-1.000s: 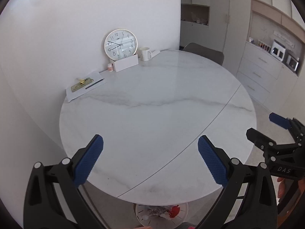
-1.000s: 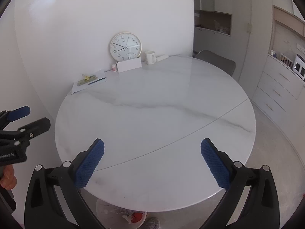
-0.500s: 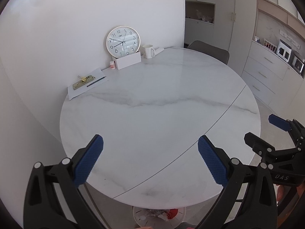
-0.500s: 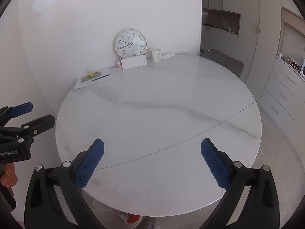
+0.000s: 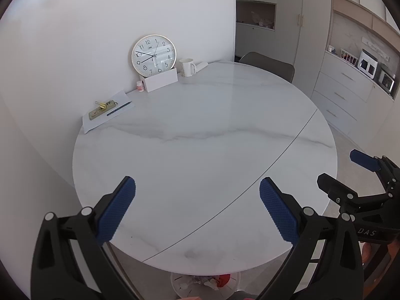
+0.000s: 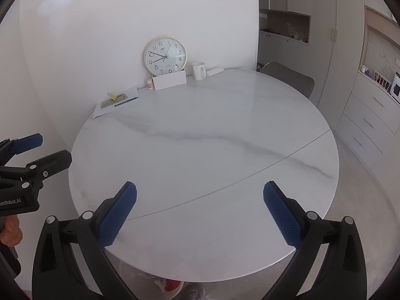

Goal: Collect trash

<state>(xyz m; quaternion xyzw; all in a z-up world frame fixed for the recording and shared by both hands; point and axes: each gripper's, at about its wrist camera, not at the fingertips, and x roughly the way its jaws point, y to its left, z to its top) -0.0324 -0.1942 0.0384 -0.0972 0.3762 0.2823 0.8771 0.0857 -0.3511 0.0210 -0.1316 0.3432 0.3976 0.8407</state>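
Note:
A white bin (image 5: pixel 205 281) with crumpled trash, some of it red, stands on the floor under the near edge of the round white marble table (image 5: pixel 200 137); it also shows in the right wrist view (image 6: pixel 170 286). My left gripper (image 5: pixel 197 208) is open and empty above the table's near edge. My right gripper (image 6: pixel 200 212) is open and empty, also above the near edge. Each gripper shows at the side of the other's view.
At the table's far side stand a wall clock (image 5: pixel 153 53), a white box (image 5: pixel 161 82), a mug (image 5: pixel 187 67), a small pink jar (image 5: pixel 140 86) and a paper with clips and a pen (image 5: pixel 108 111). A grey chair (image 5: pixel 267 66) and drawers (image 5: pixel 350 95) are beyond.
Both grippers have drawn back and up a little from the table, so the table looks smaller. Both stay open and empty.

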